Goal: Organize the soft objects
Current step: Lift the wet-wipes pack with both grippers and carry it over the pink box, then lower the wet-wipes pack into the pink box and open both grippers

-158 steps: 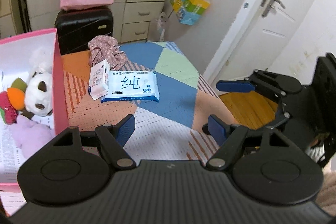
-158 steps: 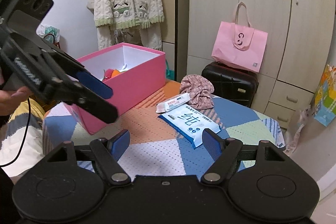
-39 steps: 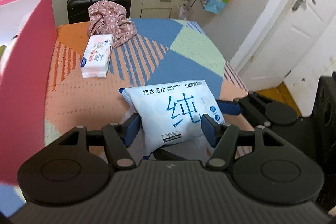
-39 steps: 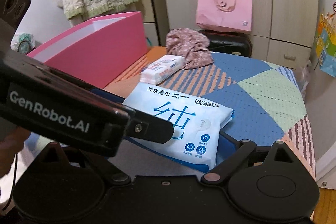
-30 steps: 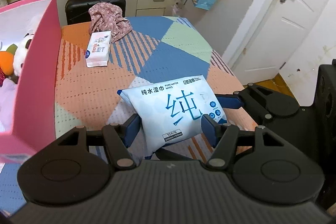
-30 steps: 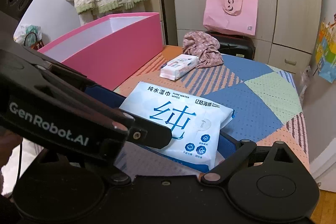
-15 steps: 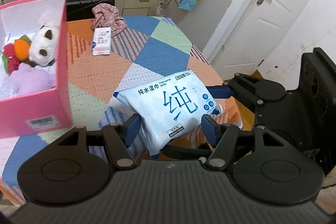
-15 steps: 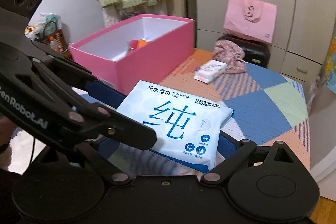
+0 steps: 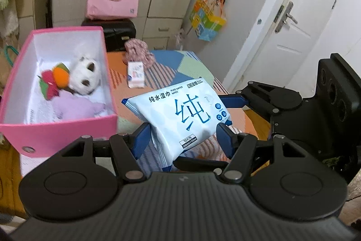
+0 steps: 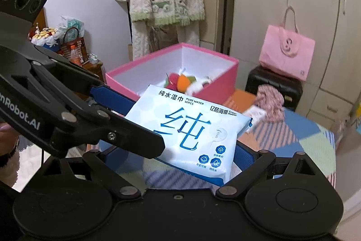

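- Left gripper (image 9: 182, 139) and right gripper (image 10: 187, 157) both clamp one wet wipes pack (image 9: 180, 114), lifted clear of the table.
- Pink box (image 9: 56, 134) of plush toys sits just left of the pack.

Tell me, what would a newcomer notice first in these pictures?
First the big blue-and-white wipes pack, held above the table between both grippers, the left gripper and the right gripper. Next the pink box at left, with plush toys inside.
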`<state>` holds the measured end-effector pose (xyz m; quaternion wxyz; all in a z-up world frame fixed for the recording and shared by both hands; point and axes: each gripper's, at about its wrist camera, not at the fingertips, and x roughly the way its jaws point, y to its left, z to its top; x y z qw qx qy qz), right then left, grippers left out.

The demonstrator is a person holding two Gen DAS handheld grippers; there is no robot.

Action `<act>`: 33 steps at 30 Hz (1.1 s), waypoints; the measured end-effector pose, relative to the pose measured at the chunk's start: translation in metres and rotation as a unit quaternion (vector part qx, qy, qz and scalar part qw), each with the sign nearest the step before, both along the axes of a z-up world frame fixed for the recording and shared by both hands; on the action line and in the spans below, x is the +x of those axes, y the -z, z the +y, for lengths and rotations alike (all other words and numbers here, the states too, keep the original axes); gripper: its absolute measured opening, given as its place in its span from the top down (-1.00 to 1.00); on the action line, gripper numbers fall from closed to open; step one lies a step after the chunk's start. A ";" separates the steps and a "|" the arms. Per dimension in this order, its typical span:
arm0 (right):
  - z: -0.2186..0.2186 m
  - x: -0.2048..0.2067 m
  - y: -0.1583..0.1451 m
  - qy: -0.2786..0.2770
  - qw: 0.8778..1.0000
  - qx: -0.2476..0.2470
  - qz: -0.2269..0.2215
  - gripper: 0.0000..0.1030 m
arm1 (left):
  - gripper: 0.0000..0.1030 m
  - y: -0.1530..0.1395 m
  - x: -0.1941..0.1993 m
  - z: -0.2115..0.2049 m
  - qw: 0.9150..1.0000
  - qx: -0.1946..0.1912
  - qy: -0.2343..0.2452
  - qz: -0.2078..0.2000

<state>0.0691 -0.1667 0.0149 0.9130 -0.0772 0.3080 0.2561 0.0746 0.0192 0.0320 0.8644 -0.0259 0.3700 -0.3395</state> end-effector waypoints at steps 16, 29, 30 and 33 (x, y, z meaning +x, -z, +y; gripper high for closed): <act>0.048 0.056 -0.036 -0.041 0.997 0.028 -0.055 -0.91 | -0.20 -0.042 0.033 0.057 0.995 -0.020 -0.067 -0.071; 0.070 0.126 -0.011 -0.065 0.996 0.050 -0.025 -0.81 | -0.20 -0.009 0.104 0.088 0.992 -0.017 -0.122 -0.031; 0.071 0.131 -0.007 -0.067 0.996 0.054 -0.017 -0.78 | -0.20 -0.005 0.109 0.090 0.992 -0.015 -0.125 -0.026; 0.074 0.147 0.008 -0.070 0.996 0.059 0.007 -0.68 | -0.20 0.009 0.125 0.097 0.990 -0.013 -0.139 -0.002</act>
